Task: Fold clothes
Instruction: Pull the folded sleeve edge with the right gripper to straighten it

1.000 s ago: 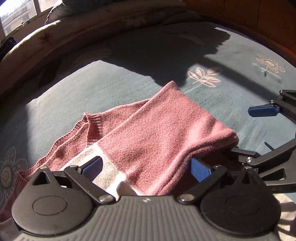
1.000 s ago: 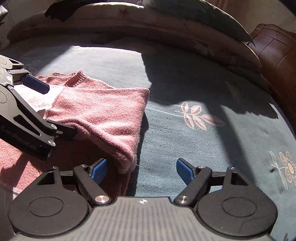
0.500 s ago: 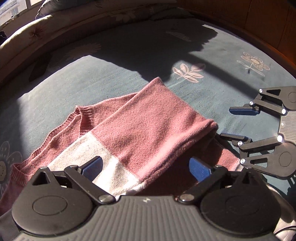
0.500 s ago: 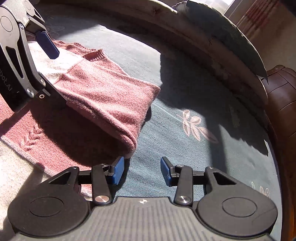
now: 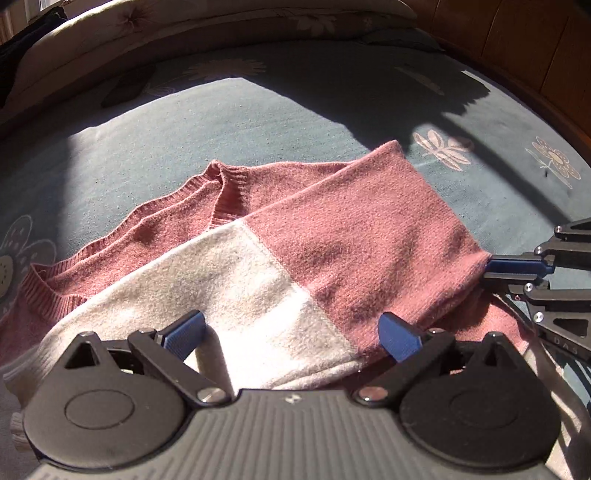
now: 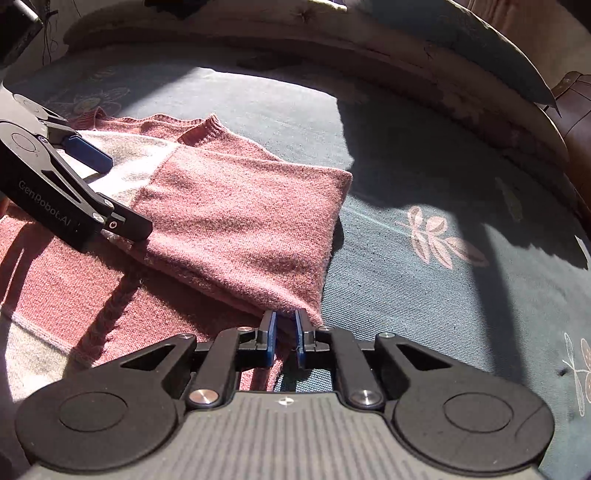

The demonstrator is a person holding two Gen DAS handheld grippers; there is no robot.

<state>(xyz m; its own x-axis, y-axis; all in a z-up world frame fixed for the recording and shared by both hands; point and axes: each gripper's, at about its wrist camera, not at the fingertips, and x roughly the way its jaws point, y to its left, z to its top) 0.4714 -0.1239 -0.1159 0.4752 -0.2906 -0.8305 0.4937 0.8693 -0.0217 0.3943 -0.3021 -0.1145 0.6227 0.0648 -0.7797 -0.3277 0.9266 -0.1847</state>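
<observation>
A pink and white knit sweater [image 5: 351,240] lies on the blue-grey bedspread [image 5: 258,122] with one part folded over its body. My left gripper [image 5: 291,334] is open, its blue pads wide apart on either side of the white band of the fold. At the right edge of that view my right gripper [image 5: 509,275] grips the pink edge of the fold. In the right wrist view the right gripper [image 6: 285,332] has its jaws closing, nearly together, with the near corner of the sweater [image 6: 240,221] pinched between the pads. The left gripper [image 6: 110,192] rests on the fold at the left.
The bedspread [image 6: 443,314] has pale leaf and flower prints and is half in shadow. A rolled quilt [image 5: 184,33] and a pillow [image 6: 461,40] lie along the far side. Wooden furniture [image 5: 535,48] borders the bed at the right.
The right gripper's jaws have gone from wide apart to nearly together on the corner of the fold. The left gripper has slid along the fold onto its white band.
</observation>
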